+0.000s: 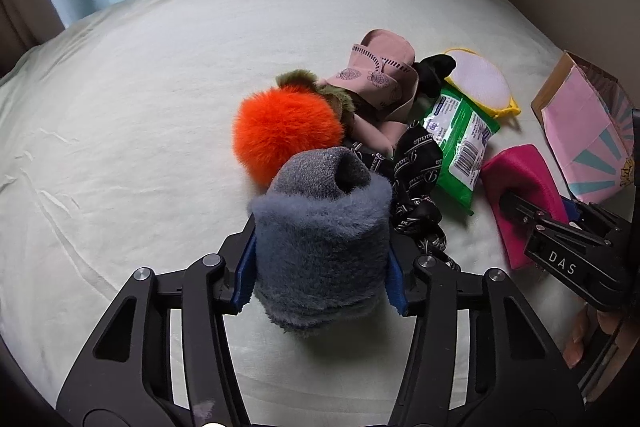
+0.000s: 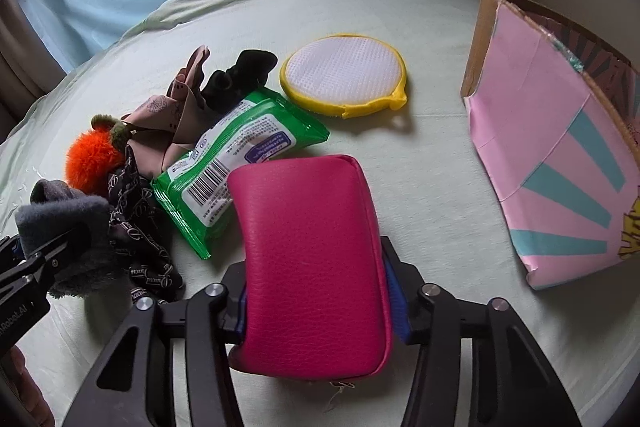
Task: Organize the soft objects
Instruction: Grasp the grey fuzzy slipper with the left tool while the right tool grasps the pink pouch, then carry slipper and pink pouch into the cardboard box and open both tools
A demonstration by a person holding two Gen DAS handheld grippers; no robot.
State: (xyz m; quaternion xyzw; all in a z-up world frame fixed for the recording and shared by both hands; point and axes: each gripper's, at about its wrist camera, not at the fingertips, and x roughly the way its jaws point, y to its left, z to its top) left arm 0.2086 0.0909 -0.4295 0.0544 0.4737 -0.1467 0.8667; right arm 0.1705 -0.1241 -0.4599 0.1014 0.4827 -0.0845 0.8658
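A grey fuzzy sock point(image 1: 320, 227) lies on the pale bed sheet point(image 1: 140, 147), and my left gripper point(image 1: 320, 279) is shut on it, its blue pads pressing both sides. In the right wrist view a magenta leather pouch point(image 2: 312, 247) sits between the blue pads of my right gripper point(image 2: 320, 303), which is shut on it. From the left the same pouch point(image 1: 520, 179) shows at the right. Behind the sock lies a pile: an orange pompom point(image 1: 286, 131), a pink cloth point(image 1: 380, 75), a black patterned scarf point(image 1: 416, 163) and a green wipes pack point(image 1: 460, 139).
A round white pad with a yellow rim point(image 2: 344, 75) and a black scrunchie point(image 2: 240, 75) lie farther back. A pink and teal cardboard box point(image 2: 560, 155) stands open at the right. Blue and brown curtains hang beyond the bed's far edge.
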